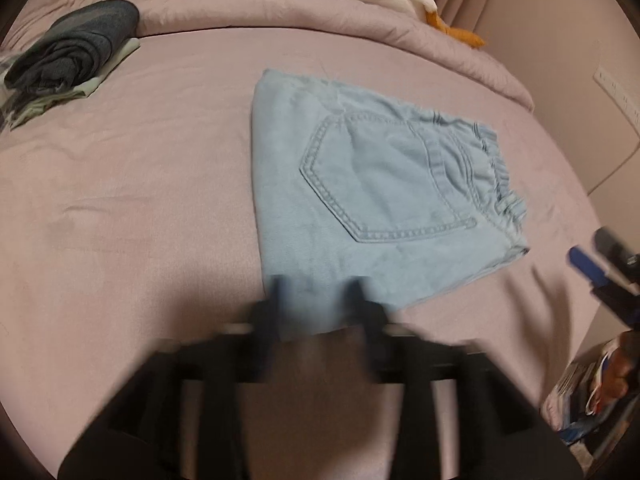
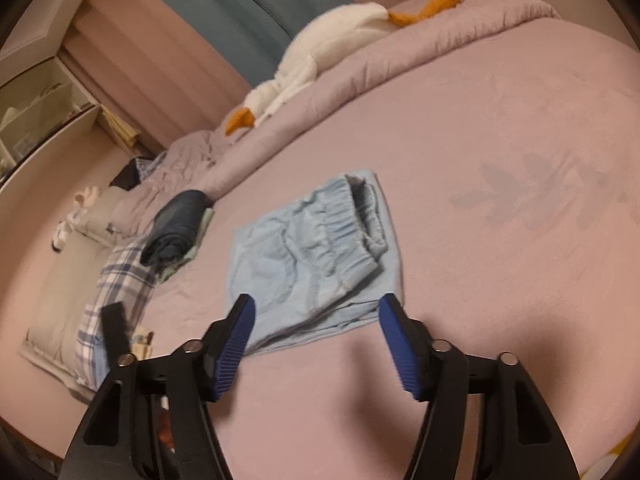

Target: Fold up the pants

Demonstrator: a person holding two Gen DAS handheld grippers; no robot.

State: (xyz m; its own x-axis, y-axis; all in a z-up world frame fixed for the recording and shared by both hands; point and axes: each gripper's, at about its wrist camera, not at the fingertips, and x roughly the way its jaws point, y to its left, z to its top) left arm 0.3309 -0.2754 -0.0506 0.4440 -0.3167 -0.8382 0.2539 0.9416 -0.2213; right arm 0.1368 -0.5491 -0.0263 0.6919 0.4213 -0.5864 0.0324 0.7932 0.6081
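- Blurred black fingers of my left tool (image 1: 316, 300) are sitting at the near edge of the pants (image 1: 372, 196); jaws look parted with denim showing between them, but whether they are pinching it I cannot tell.
- Right tool (image 2: 314, 322) is hovering wide, blue pads (image 2: 394, 344) either side of the near corner, gripping nothing.
- Pants are lying as a compact folded rectangle mid-bed (image 2: 500, 160), back pocket up, waistband bunched toward my right tool.
- Judging folding nearly done; likely I am squaring the bundle.
- Dark rolled garment (image 1: 76, 48) is waiting well apart, presumably kept clear of the folding space.
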